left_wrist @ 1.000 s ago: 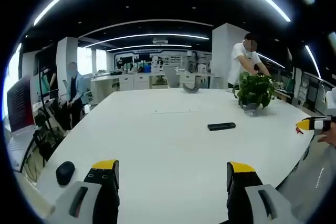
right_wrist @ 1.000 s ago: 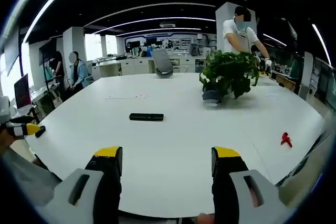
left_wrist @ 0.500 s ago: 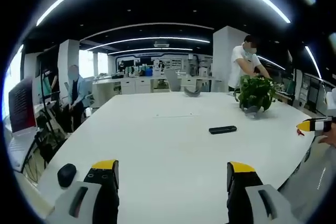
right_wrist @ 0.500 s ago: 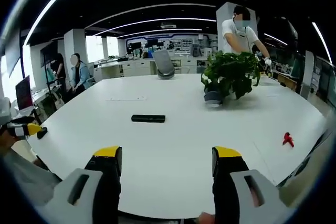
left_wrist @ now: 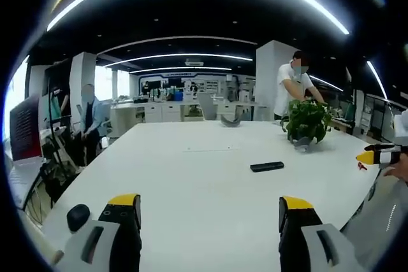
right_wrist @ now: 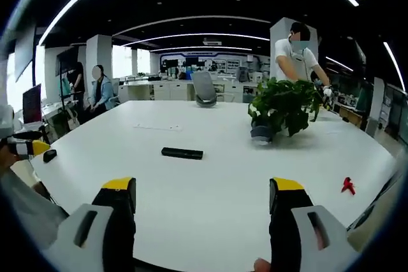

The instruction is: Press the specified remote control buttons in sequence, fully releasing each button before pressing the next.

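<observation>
Black remote (left_wrist: 267, 167) on white table (left_wrist: 191, 183); left tool (left_wrist: 207, 211) agape

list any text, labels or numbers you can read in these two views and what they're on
No text can be read in either view.
Remote control on the white table: any button markings are too small to read.
Back wall of the office: shapes that might be signage, too blurred to read.
Screen at the left edge: reddish, no legible characters.

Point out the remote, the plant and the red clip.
remote (right_wrist: 182, 153), right gripper view, middle of its body
plant (right_wrist: 285, 102), right gripper view, its leaves
red clip (right_wrist: 347, 185), right gripper view, its centre
</observation>
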Available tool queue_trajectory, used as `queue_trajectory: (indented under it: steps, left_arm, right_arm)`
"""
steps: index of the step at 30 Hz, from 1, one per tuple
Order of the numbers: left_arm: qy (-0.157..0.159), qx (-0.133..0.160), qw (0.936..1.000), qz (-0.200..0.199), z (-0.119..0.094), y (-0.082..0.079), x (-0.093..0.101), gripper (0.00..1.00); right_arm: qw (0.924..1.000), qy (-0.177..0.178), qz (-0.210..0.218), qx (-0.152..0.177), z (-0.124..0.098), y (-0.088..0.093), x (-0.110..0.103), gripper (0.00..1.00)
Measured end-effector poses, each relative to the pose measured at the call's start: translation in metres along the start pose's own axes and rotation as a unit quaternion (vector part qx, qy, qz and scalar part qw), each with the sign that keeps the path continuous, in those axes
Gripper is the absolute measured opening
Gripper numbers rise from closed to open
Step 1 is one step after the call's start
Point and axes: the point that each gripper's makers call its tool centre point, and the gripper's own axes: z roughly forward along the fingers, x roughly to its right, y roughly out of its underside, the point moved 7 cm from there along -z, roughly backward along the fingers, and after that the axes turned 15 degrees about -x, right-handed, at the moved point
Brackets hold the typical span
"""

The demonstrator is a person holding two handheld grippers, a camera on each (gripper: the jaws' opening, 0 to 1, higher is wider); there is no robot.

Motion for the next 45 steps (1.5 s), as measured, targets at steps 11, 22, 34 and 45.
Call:
queue_trajectory:
  steps: [11,22,34,45]
  left_arm:
    - [0.017,-0.018,0.9993,0.029,0.003,0.002,0.011,0.93]
    - [0.018,-0.038,0.9985,0.034,0.007,0.006,0.009,0.93]
    - [0.043,-0.045,0.9978,0.023,0.009,0.001,0.009,0.90]
    - [0.114,-0.035,0.9823,0.144,0.029,-0.082,0.027,0.81]
  right_arm:
    - [0.9999,0.011,-0.004,0.010,0.000,-0.002,0.002,1.00]
    - [0.9999,0.005,0.005,0.009,0.000,-0.002,0.000,0.97]
    - [0.9999,0.004,0.008,-0.009,0.003,0.001,0.000,0.94]
    - [0.9995,-0.018,0.021,-0.014,0.004,0.002,0.000,0.91]
